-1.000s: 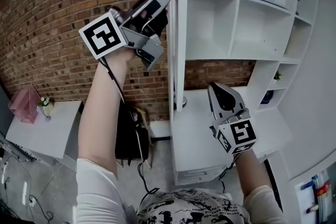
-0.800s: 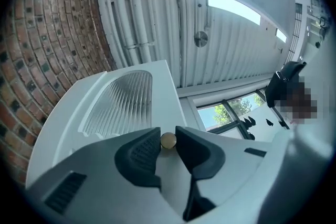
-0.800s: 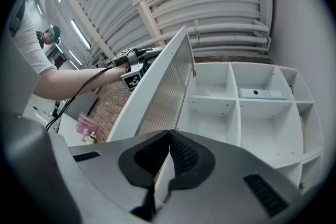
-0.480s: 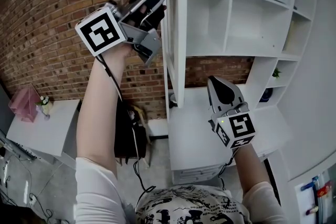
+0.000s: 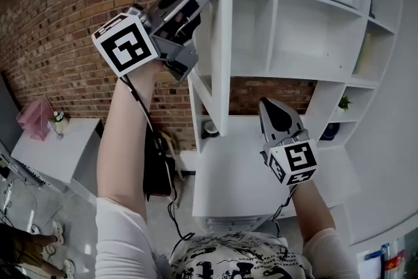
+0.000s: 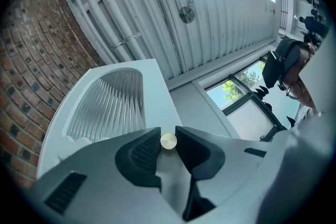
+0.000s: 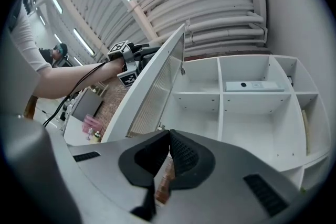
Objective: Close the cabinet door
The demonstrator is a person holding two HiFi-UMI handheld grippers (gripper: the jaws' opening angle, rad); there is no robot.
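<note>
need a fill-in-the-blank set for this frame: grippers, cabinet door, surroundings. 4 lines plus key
1. The left gripper is clamped on the door's small round brass ____.
2. The right gripper holds nothing, and its jaws are ____.
3. The cabinet door, with its ribbed glass panel, stands ____.
4. The wall to the left of the white shelf unit is bare ____.

Missing words: knob; shut; open; brick.
</note>
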